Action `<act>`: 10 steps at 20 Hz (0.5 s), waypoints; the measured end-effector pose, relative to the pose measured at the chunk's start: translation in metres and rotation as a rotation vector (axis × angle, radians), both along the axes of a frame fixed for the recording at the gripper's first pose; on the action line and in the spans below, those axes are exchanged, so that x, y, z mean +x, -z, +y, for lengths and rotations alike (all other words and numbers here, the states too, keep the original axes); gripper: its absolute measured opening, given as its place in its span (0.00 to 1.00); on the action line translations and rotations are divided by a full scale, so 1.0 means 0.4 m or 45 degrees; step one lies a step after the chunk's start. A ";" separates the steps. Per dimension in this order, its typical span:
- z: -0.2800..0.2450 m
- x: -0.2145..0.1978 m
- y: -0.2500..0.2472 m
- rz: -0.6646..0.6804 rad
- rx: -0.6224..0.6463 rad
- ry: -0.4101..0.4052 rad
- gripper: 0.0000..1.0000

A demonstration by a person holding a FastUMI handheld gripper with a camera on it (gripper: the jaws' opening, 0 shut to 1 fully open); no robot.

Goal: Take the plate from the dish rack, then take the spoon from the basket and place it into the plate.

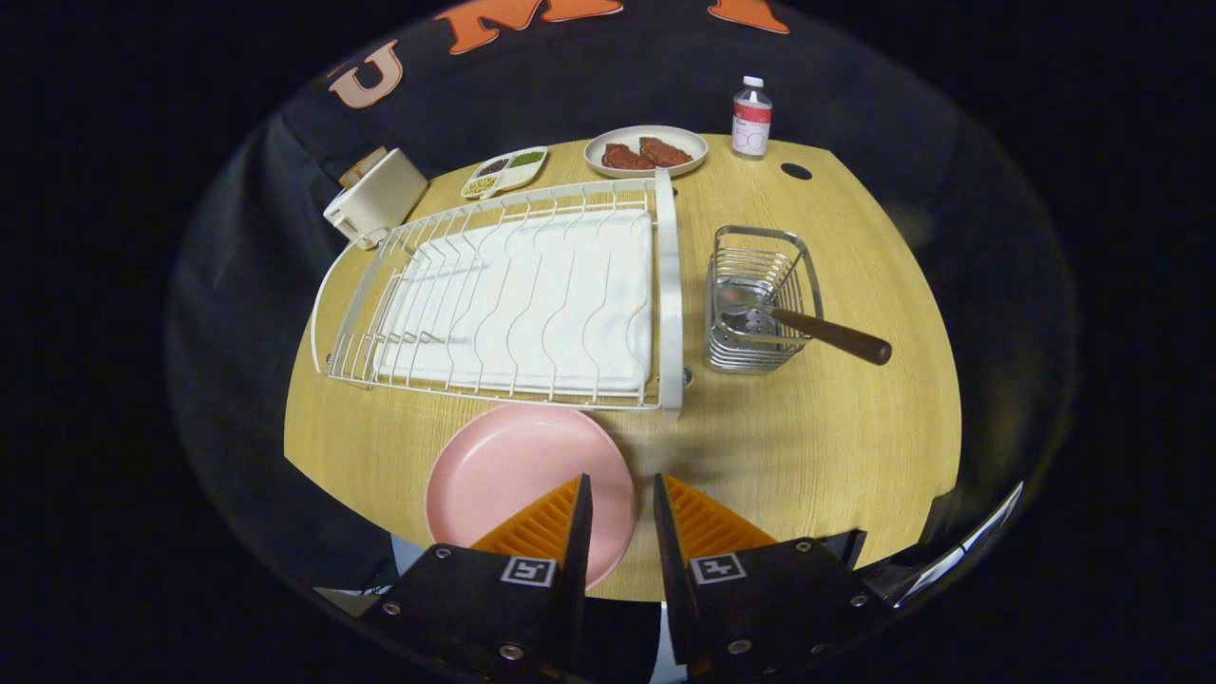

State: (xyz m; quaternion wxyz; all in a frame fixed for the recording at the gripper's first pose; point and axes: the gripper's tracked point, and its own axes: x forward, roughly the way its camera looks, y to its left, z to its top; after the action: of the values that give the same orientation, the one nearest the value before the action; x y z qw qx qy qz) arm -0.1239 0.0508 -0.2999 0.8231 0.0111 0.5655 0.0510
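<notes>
A: What did we see on the surface (836, 446)?

B: We saw a pink plate (513, 475) lying flat on the wood, out of the rack (513, 304). It sat just in front of the rack's near edge.

A: And where was our claw (622, 494)?

B: It hung above the near side of the surface. Its two fingers (708, 527) stood a little apart, with only a thin gap between them. They held nothing. The left finger hid part of the plate's right side from us. The right finger was over bare wood just beside the plate.

A: Where was the spoon (798, 325)?

B: It was in the wire basket (760, 299), to the right of the rack. Its shiny bowl lay low inside the basket. Its brown handle leaned out over the basket's rim, toward the right. The spoon was well apart from the plate and from our claw.

A: Was there anything in the rack?

B: We saw a white mat (541, 304) under its wires.

A: What was past the rack?

B: We saw a pale dish (646, 150) with two reddish-brown pieces on it. Next to it, on the left, was a small tray (503, 172) with three kinds of bits in its parts. A small bottle (751, 117) with a white cap stood to the right of the dish. A cream-colored box (376, 198) sat at the far left corner, near the rack's end. There was a dark round hole (796, 171) in the wood near the bottle.
</notes>
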 end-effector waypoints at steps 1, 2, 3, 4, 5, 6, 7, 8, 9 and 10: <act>-0.018 0.014 -0.006 -0.036 -0.014 0.016 0.46; -0.034 0.021 -0.008 -0.067 -0.028 0.032 0.51; -0.053 0.028 -0.010 -0.095 -0.043 0.053 0.62; -0.076 0.029 -0.015 -0.124 -0.055 0.075 0.66; -0.096 0.038 -0.021 -0.163 -0.062 0.100 0.71; -0.118 0.048 -0.031 -0.211 -0.071 0.126 0.73; -0.139 0.061 -0.042 -0.265 -0.079 0.150 0.76; -0.159 0.074 -0.050 -0.323 -0.086 0.177 0.76; -0.179 0.090 -0.057 -0.378 -0.089 0.202 0.76; -0.196 0.105 -0.062 -0.426 -0.085 0.231 0.76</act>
State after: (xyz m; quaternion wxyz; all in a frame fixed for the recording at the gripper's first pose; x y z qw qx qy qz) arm -0.0819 -0.0277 -0.2751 0.9067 0.0259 0.4190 -0.0410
